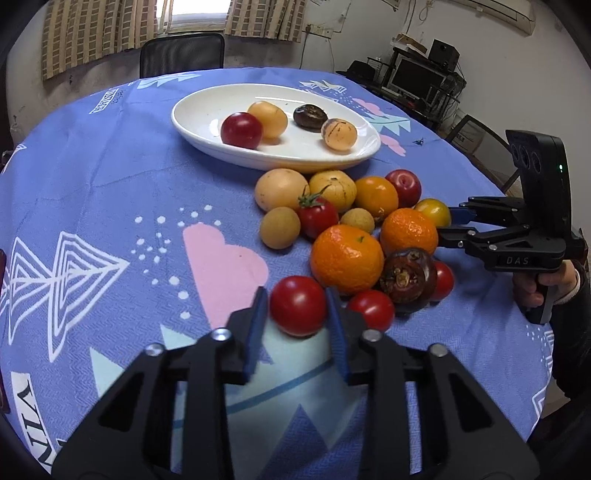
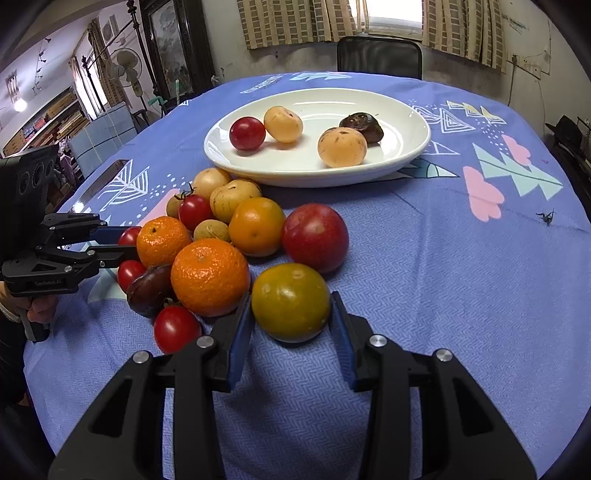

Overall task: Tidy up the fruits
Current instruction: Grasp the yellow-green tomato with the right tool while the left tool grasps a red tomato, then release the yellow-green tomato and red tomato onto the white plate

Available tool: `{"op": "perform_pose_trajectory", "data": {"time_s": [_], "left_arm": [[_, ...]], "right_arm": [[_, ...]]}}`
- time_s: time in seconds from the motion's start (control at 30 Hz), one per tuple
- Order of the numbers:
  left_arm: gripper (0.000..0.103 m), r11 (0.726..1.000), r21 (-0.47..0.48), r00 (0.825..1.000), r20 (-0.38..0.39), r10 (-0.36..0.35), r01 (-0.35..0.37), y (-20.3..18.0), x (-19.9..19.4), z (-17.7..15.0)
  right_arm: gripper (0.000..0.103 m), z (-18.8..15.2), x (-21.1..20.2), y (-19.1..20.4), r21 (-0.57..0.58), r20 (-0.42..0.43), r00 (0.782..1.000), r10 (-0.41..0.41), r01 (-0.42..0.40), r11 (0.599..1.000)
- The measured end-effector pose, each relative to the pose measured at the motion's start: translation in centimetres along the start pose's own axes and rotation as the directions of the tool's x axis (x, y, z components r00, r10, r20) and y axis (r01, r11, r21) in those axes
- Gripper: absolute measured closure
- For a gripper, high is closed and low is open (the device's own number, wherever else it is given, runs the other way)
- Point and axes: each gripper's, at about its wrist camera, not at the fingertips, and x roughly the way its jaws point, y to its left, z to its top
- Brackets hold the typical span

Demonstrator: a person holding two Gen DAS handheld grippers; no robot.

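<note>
4 fruits on the white plate (image 2: 413, 155); most remain in the frame-centre pile.
Left gripper (image 1: 297, 314) apparently pinches a red tomato (image 1: 298, 305); right gripper (image 2: 291, 314) brackets a green-yellow tomato (image 2: 291, 301), contact unclear.

We see a bench (image 1: 92, 192) under a blue patterned cloth, a black chair (image 2: 379, 57) behind it, and striped tan curtains (image 2: 295, 22) flanking a bright window (image 2: 393, 13). On one side stands a desk with a dark monitor (image 1: 415, 79); on the other, a fan (image 2: 127, 64) and a lit bulb (image 2: 20, 105)
</note>
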Motion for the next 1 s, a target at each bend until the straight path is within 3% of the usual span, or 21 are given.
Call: {"op": "perform_pose_trajectory", "data": {"time_s": [0.17,0.47,0.7,0.8,1.0], "left_arm": [[0.073,0.999,0.038,1.0,0.004,0.005,-0.005,-0.7,-0.1,-0.1],[0.073,1.0,-0.012,0.999,0.031,0.02,-0.02,0.4,-0.7,0.2],[0.073,0.998,-0.056,0.997,0.071,0.009,-0.005,1.1,-1.5,0.5],[0.073,0.995,-0.096,0.998,0.066,-0.014,0.02,1.6,-1.5,1.7],[0.073,0.999,-0.038,0.993,0.118,0.007,-0.002,0.4,-0.9,8.2]], "right_arm": [[0.062,-0.1,-0.1,0.1,-0.009,-0.003,1.0,-0.001,0.001,1.0],[0.062,-0.2,-0.8,0.2,-0.006,0.013,1.0,-0.005,0.005,1.0],[0.062,0.2,-2.2,-0.6,0.053,0.082,0.996,0.032,-0.036,0.998],[0.062,1.2,-2.1,-1.4,0.111,0.096,0.995,0.029,-0.039,0.993],[0.062,5.7,-1.7,-1.9,0.163,0.179,0.984,-0.014,-0.015,0.986]]}}
